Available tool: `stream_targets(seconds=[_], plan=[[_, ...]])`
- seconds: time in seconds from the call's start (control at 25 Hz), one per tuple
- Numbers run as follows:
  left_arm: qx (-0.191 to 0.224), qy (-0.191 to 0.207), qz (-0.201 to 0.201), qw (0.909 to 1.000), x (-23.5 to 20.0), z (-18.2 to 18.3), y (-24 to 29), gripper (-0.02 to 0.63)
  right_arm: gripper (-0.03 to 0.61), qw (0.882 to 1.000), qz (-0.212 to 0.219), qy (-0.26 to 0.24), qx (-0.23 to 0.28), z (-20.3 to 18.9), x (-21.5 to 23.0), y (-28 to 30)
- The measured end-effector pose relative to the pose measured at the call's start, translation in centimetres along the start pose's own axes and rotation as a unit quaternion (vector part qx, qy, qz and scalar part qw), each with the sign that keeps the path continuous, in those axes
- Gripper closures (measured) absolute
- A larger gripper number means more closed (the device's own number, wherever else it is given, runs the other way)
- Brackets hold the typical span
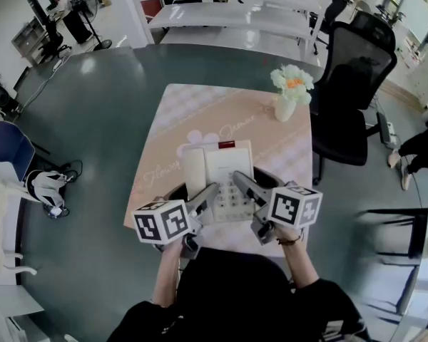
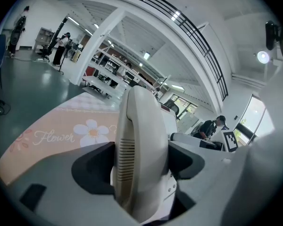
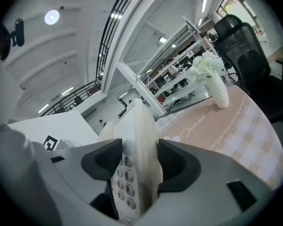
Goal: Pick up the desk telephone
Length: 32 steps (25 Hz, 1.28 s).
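The white desk telephone lies near the front edge of the pink flower-print table, its handset along its left side. My left gripper is shut on the handset, which fills the gap between both jaws of the left gripper. My right gripper is shut on the telephone's right edge. In the right gripper view the telephone stands edge-on between the pads of the right gripper, with the number keys facing left. I cannot tell whether the telephone rests on the table or hangs just above it.
A white vase of flowers stands at the table's far right corner, also seen as the vase in the right gripper view. A black office chair is right of the table. A blue chair stands far left, white benches behind.
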<state>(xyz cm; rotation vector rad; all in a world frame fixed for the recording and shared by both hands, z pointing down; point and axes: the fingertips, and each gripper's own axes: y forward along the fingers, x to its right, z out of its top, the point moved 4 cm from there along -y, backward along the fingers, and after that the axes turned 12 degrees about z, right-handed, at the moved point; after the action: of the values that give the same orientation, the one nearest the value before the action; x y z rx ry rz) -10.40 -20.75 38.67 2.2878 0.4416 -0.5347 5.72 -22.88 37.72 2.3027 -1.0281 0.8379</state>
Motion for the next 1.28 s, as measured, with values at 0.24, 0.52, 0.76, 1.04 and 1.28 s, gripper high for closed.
stream_targets(seconds=[0.24,0.52,0.76,1.04,1.28], plan=[[0.009,-0.002,-0.005,1.0000,0.7,0.0,-1.3,0.284,0.353,1.000,0.006,-0.011,0.006,0.3,-1.3,-0.7],[0.014,-0.004,-0.001,0.9999,1.0,-0.1,-1.9,0.284,0.353,1.000,0.008,-0.010,0.007,0.0,-1.7,-1.1],[0.012,-0.002,0.002,0.9999,1.0,0.0,-2.4,0.284,0.353,1.000,0.013,-0.009,0.014,0.1,-2.2,-1.1],[0.010,-0.002,0.001,0.9999,1.1,-0.1,-2.2,0.284,0.353,1.000,0.013,-0.004,0.016,0.1,-2.1,-1.3],[0.008,0.000,0.002,1.0000,1.2,-0.2,-1.9,0.284,0.353,1.000,0.015,0.000,0.019,0.0,-1.6,-1.3]])
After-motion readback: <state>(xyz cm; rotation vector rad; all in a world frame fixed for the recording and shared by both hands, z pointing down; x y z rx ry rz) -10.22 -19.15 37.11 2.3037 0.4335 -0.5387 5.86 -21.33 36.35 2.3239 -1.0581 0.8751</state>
